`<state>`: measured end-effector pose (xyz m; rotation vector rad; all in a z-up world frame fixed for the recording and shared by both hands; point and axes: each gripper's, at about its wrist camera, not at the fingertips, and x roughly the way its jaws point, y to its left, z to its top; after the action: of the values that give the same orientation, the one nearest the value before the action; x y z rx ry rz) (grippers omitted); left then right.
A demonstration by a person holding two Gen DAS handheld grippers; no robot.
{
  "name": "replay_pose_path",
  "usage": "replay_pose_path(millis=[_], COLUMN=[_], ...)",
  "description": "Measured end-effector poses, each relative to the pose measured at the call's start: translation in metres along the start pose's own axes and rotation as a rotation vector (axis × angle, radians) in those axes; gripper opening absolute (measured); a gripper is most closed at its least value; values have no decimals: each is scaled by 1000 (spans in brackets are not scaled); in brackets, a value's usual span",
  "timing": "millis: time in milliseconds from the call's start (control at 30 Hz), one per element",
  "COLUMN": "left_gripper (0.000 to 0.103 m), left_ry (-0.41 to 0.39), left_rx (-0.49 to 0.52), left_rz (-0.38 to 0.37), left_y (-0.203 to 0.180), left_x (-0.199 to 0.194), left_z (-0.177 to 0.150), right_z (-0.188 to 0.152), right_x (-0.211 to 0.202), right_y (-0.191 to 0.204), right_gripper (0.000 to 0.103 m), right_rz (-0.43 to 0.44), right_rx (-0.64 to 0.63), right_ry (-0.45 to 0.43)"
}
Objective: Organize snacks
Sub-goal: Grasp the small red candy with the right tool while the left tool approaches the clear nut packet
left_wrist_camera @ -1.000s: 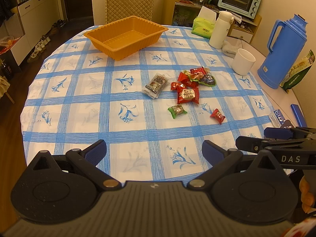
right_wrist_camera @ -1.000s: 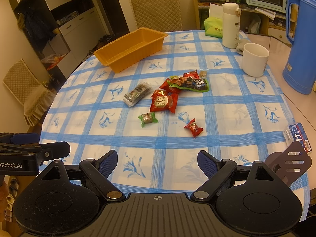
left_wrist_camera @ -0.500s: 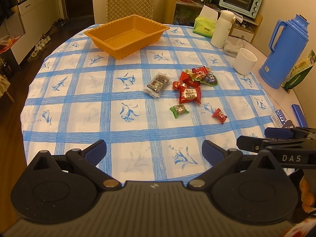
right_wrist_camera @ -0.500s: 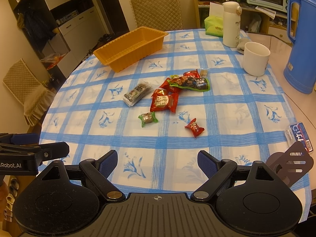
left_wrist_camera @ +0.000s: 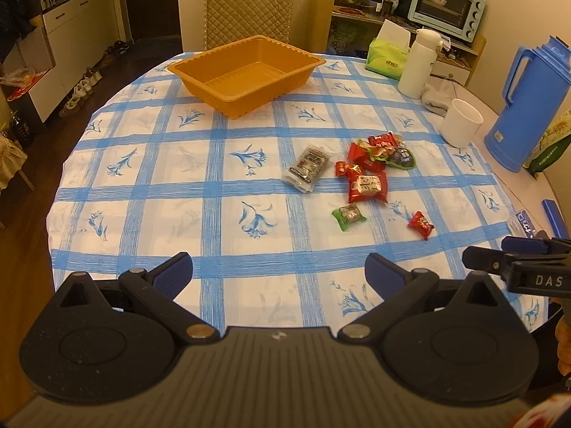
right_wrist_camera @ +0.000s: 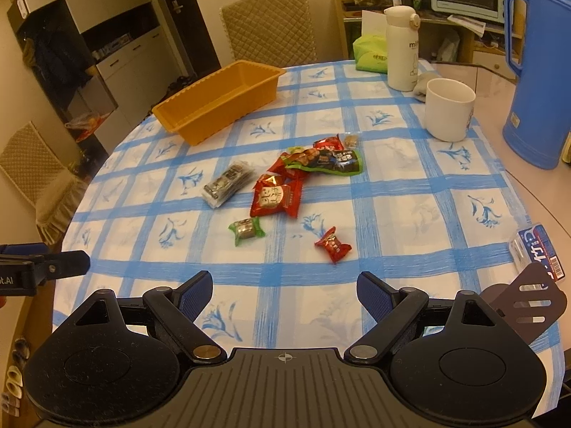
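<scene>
Left gripper (left_wrist_camera: 279,270) and right gripper (right_wrist_camera: 284,289): blue-padded fingers spread wide, nothing held, both above near edge of blue-checked tablecloth (left_wrist_camera: 178,192). Wrapped snacks (right_wrist_camera: 285,185) lie loose mid-cloth, small red candy (right_wrist_camera: 332,245) nearest right gripper. Empty orange plastic tray (left_wrist_camera: 246,73) sits beyond snacks, well apart.

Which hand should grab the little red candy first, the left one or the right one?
Probably the right. The right gripper is open with the small red candy lying just ahead of its fingers. From the left gripper, also open and empty, that candy sits farther off to its right side.
</scene>
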<state>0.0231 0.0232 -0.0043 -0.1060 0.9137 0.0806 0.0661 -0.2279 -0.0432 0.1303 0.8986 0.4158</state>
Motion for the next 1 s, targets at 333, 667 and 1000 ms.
replay_pose_path(millis=[333,667,1000], left_gripper=[103,99,96], left_ry=[-19,-18,-3], left_rx=[7,32,56], left_rz=[7,3,-11], left_y=[14,20,22], left_x=[17,38,65], left_z=[9,20,31], right_z=[1,6,8], right_x=[20,51,82], right_y=[-17,-32,-42], right_gripper=[87,87,70], right_rz=[-13,-42,-21], right_rx=[-3,-37,-104], right_ry=[-8,0,-6])
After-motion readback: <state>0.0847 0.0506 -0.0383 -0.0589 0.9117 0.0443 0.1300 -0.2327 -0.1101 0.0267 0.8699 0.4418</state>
